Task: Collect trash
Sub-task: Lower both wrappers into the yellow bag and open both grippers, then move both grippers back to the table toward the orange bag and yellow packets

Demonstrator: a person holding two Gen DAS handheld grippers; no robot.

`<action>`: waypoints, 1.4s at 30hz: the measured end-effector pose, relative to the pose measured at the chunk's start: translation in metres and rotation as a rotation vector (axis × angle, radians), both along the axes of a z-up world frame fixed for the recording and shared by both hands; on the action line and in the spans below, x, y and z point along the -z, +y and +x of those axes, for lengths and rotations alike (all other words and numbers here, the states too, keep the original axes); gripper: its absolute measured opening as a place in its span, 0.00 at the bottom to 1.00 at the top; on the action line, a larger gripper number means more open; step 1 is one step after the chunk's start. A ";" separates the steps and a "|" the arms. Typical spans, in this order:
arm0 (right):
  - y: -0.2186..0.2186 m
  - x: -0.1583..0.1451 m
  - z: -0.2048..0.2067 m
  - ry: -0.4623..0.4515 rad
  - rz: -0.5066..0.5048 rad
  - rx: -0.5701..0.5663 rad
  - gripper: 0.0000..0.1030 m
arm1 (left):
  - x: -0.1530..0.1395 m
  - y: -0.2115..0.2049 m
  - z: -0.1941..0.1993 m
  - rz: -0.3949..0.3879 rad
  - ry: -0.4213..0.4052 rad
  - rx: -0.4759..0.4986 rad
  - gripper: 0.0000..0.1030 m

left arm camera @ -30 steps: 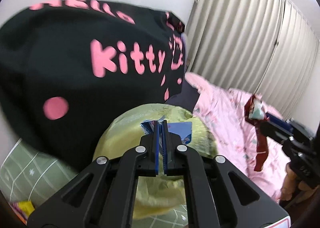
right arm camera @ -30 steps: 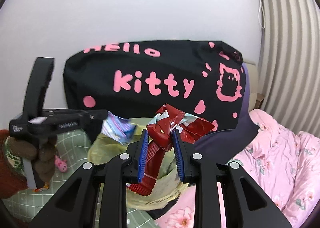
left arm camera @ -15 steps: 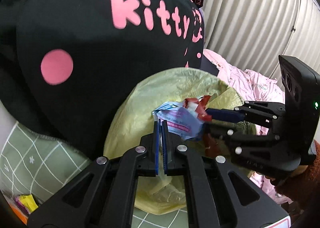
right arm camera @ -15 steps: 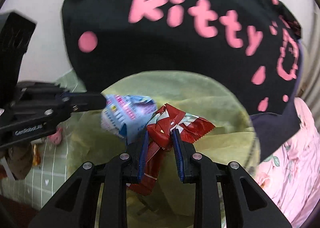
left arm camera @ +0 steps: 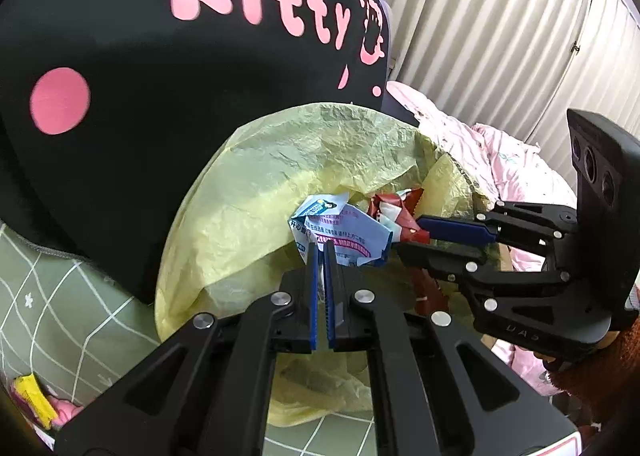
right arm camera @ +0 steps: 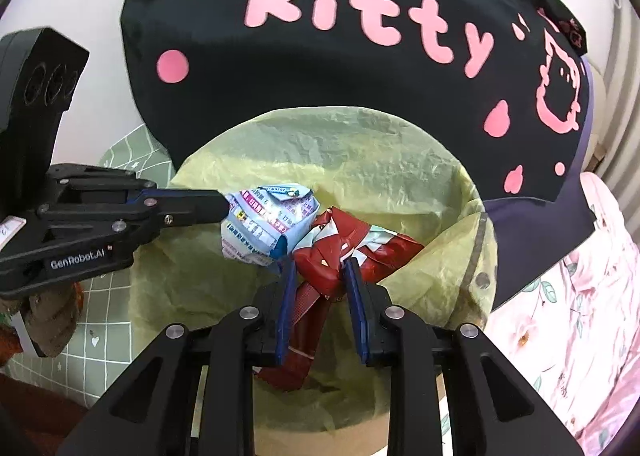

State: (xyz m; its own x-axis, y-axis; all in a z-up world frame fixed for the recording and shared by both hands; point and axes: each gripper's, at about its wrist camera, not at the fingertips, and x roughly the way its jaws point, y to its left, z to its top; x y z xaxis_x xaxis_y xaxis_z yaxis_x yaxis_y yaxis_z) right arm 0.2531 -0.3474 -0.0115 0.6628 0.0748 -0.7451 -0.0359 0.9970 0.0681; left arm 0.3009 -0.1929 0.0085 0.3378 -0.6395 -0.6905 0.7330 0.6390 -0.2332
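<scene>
My left gripper (left arm camera: pixel 319 252) is shut on a light blue wrapper (left arm camera: pixel 344 230) and holds it over the open mouth of a yellow trash bag (left arm camera: pixel 256 191). My right gripper (right arm camera: pixel 319 268) is shut on a red wrapper (right arm camera: pixel 340 252) and holds it over the same bag (right arm camera: pixel 360 159). The two wrappers touch each other. In the right wrist view the left gripper (right arm camera: pixel 218 205) comes in from the left with the blue wrapper (right arm camera: pixel 268 223). In the left wrist view the right gripper (left arm camera: pixel 416 234) comes in from the right with the red wrapper (left arm camera: pixel 396 207).
A black Hello Kitty pillow (right arm camera: pixel 360 67) stands right behind the bag. A green grid-patterned sheet (left arm camera: pixel 60 316) lies to the left, with small yellow and pink items (left arm camera: pixel 36 400) on it. A pink floral quilt (right arm camera: pixel 580 316) lies to the right, below pale curtains (left arm camera: pixel 500 35).
Both grippers have moved forward and down over the bag mouth, from apart to close together. Each still holds its wrapper.
</scene>
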 end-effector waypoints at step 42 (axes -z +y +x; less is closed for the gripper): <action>0.182 -0.024 0.041 -0.167 0.078 -0.266 0.52 | -0.017 0.347 -0.053 -0.020 -0.190 -0.953 0.44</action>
